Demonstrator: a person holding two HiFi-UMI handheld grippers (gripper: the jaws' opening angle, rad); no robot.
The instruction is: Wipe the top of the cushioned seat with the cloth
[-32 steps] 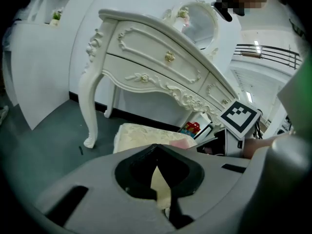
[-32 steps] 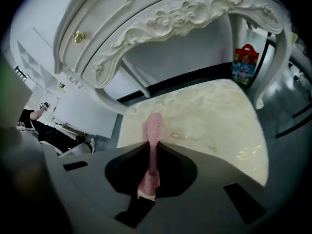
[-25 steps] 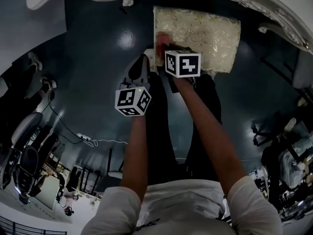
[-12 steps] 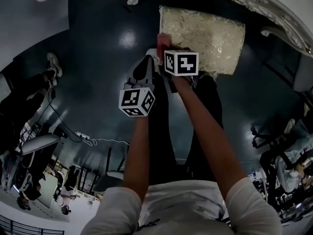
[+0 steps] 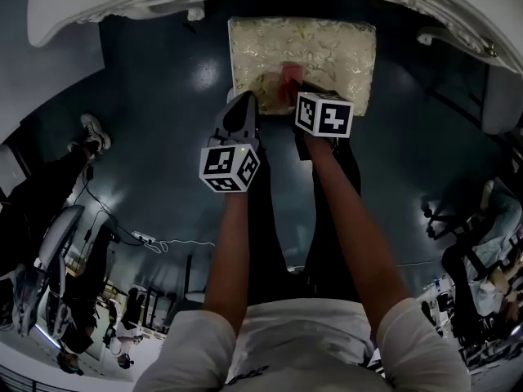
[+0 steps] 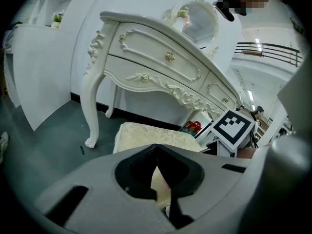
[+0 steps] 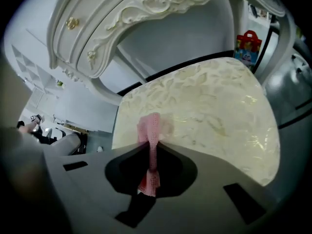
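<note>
Before the dressing table point(image 7: 122, 13), cloth point(image 7: 150, 130) touches the cushioned seat point(image 7: 209, 106).

From up at the person's head, one camera looks steeply down to the dark floor point(image 5: 163, 96), with the cream brocade cushioned seat point(image 5: 327, 43) near the top edge. The left gripper view sits low at the seat's corner, facing the white carved dressing table point(image 6: 156, 57). The right gripper view is close over the seat top, looking under that table; all three share seat and table
</note>
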